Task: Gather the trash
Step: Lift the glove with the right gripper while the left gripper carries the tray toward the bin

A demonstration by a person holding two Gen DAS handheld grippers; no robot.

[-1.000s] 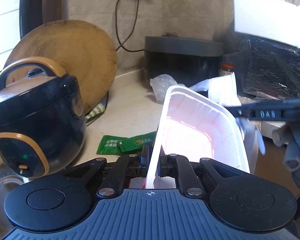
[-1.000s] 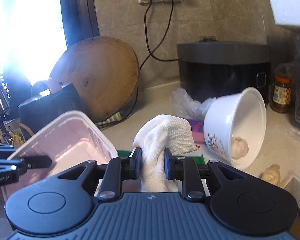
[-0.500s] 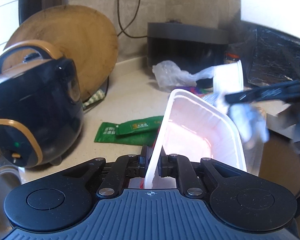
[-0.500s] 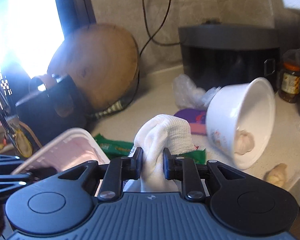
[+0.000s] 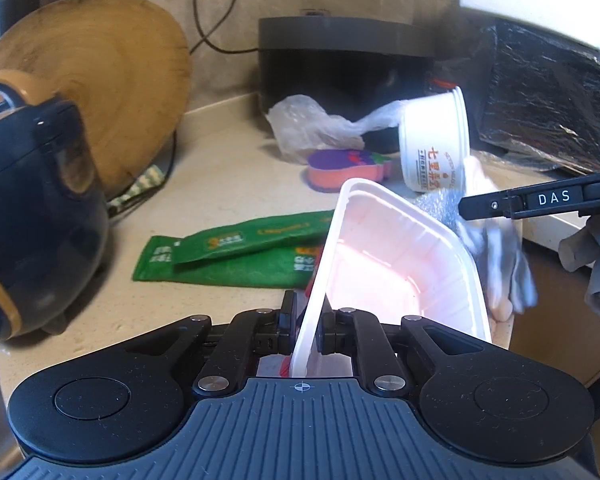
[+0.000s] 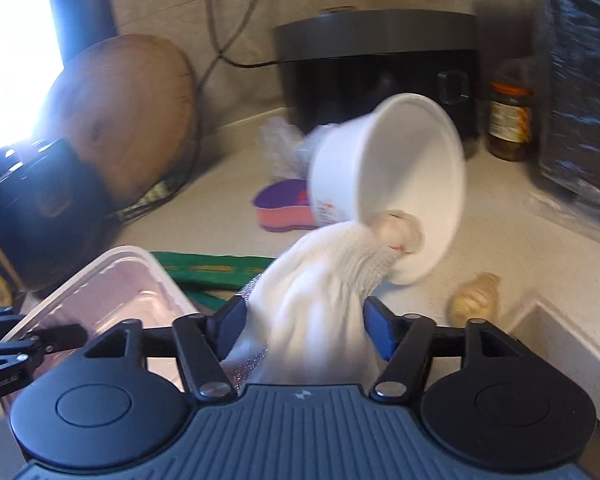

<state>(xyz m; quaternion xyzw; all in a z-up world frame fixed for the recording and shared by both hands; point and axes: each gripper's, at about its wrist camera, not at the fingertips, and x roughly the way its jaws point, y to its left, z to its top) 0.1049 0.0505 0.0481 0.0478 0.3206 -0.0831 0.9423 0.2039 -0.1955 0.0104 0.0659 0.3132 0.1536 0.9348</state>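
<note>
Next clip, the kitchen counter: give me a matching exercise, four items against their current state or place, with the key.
Items:
1. white plastic tray
2. white cloth
3. green packets
4. white paper bowl

States:
A. lying flat on the counter
B. tipped on its side, mouth toward the right wrist camera
C. rim clamped in the left gripper
D. loose between the opening jaws of the right gripper

Pairs: 1-C, 2-D, 3-A, 4-B
</note>
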